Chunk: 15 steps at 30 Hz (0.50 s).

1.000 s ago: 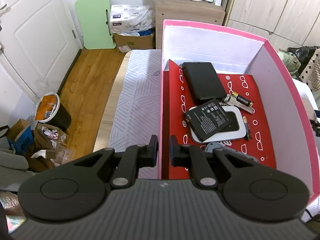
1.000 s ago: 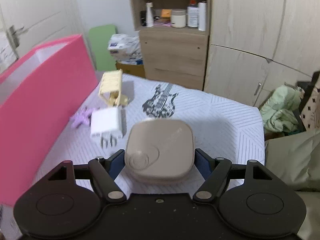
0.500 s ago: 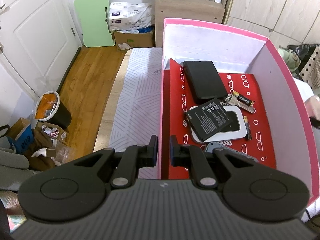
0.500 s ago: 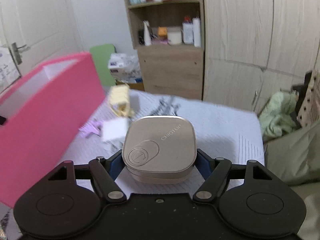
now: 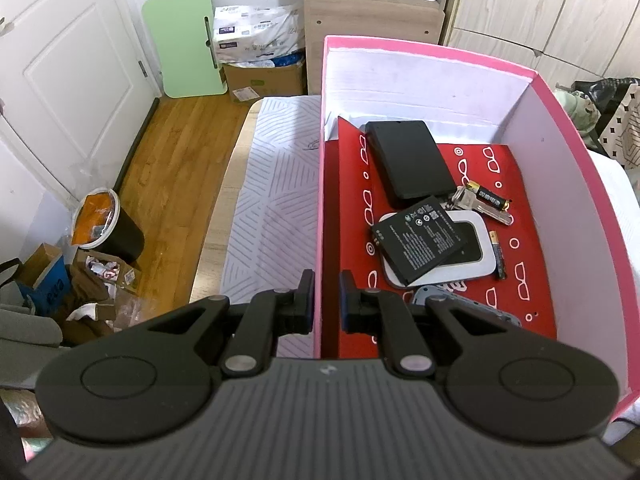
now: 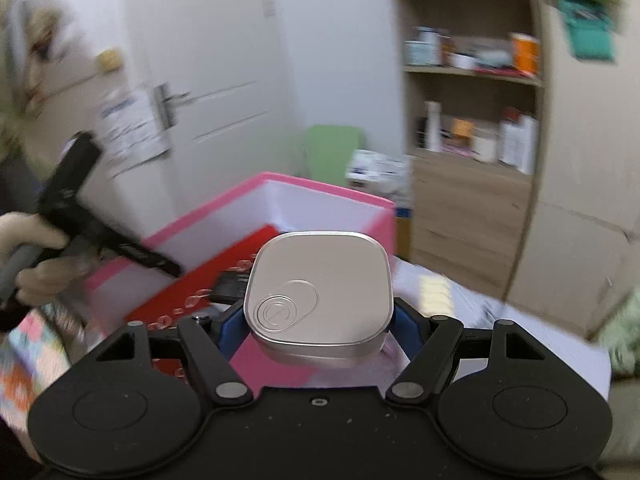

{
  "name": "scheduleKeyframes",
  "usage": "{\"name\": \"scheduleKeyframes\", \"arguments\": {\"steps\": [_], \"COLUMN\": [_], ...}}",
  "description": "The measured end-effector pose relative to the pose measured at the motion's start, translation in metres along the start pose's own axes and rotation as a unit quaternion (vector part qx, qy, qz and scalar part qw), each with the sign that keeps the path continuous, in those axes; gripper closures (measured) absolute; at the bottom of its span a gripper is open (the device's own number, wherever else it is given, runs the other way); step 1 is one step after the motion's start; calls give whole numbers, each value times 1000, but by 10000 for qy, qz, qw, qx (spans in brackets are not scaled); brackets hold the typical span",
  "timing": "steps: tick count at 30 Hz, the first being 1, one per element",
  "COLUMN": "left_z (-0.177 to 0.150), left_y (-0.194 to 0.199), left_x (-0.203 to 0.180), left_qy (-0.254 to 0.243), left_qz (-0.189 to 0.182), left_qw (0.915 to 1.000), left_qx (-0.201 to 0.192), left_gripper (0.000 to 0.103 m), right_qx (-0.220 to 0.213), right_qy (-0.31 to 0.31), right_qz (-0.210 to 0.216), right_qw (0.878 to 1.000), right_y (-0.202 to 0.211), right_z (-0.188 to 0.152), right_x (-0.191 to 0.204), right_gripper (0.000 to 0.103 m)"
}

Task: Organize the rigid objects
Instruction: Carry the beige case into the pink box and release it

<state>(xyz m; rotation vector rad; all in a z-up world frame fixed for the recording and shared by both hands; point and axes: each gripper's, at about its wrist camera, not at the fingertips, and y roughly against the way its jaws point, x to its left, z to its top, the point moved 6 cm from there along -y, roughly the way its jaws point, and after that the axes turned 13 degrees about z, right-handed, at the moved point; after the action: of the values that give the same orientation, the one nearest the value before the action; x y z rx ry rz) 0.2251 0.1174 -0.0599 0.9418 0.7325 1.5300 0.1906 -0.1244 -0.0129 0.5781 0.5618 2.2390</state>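
Note:
My left gripper [image 5: 326, 300] is shut on the left wall of the pink box [image 5: 320, 200]. On the box's red liner lie a black case [image 5: 410, 160], a flat phone battery [image 5: 418, 238] on a white device [image 5: 472, 264], two small batteries [image 5: 486, 194] and a grey item [image 5: 472, 310]. My right gripper [image 6: 316, 322] is shut on a beige rounded-square device [image 6: 320, 284], held above the near rim of the pink box [image 6: 320, 188]. The left gripper [image 6: 92, 236] shows there, held by a gloved hand.
The box stands on a white striped cloth [image 5: 272, 208] over a table whose left edge drops to a wooden floor. A bin [image 5: 106, 230] and clutter lie below left. A yellow item [image 6: 436, 294] lies on the cloth right of the box. Shelves and wardrobe stand behind.
My right gripper has lifted the beige device off the cloth and swung left, over the pink box. The left gripper has stayed clamped on the box wall.

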Motion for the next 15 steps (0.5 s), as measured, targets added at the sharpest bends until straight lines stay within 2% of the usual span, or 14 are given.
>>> {"name": "scheduleKeyframes", "arguments": {"steps": [4,8,11,13,15], "left_z": [-2,-2,-3,-3,-3], "left_y": [0,0,0,0,-1], "left_x": [3,5,6,6,7], "left_qy": [81,207,230,243,248], "left_qz": [-88,-178,-227,-242,-264], "left_qw": [9999,9996,9995,9994,9993], "left_qx": [-54,-70,-69,-72,-75], "left_gripper": [93,93,93,93,93], "right_qx": [359,732,1034,1280,1476], "right_qy": [657,863,1313,1390,1482], "right_qz": [119,189,-289,-685,-901], "right_qw": [9971,9934,9855,9796,9737], "right_y": [-20,-53,-81,-103,-123], "right_z": [19,27,29,34,38], "right_x": [27,39,39,27,17], "right_gripper": [25,25,25,25,25]}}
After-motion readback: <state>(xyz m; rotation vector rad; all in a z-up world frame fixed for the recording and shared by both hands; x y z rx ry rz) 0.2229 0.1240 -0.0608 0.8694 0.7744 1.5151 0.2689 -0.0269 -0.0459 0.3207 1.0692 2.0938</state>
